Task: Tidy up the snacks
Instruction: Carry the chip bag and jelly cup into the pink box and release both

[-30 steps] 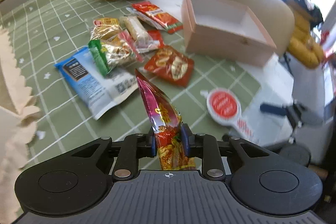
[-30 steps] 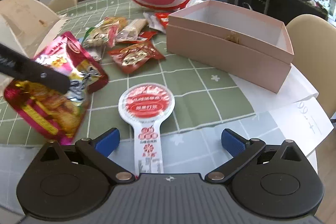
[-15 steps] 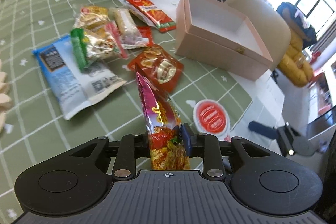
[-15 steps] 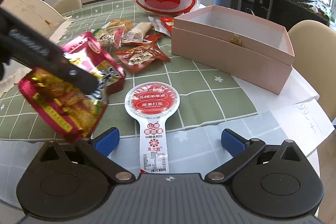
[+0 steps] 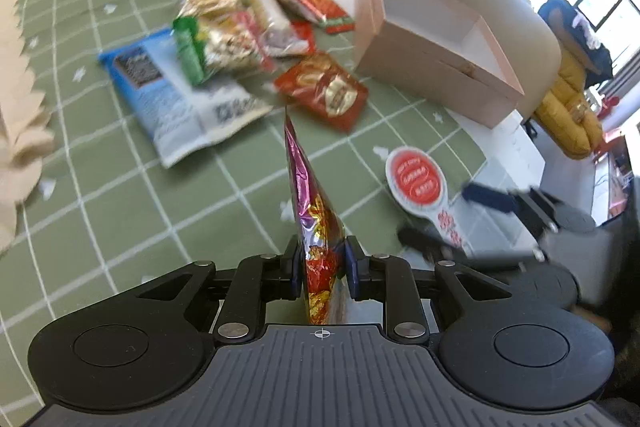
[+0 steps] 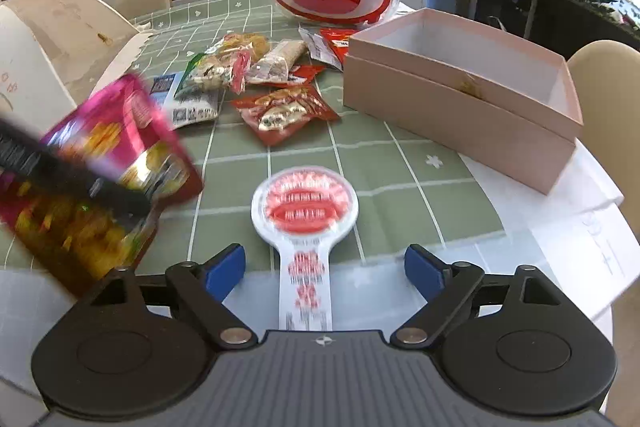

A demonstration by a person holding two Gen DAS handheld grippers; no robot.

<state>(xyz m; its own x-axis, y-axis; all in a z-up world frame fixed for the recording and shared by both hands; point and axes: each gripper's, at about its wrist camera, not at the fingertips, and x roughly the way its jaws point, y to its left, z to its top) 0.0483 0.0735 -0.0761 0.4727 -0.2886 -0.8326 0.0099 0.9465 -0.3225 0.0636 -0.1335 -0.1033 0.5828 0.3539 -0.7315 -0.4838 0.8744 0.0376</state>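
While L gripper point(image 5: 322, 263) clamps magenta snack bag point(image 5: 310, 203) edge-on above green cloth point(image 5: 120, 211), its jaws just tightened; R gripper point(image 6: 325, 273), jaws wide but just narrowing, straddles untouched paddle-shaped jelly cup point(image 6: 305, 211). Pink box point(image 6: 460, 95) beyond.

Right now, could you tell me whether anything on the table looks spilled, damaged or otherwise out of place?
Nothing is spilled or torn. The snack packets lie loose in an overlapping heap on the green tablecloth, while the pink box beside them stands empty. The paddle-shaped red-lidded snack lies apart near the table edge.
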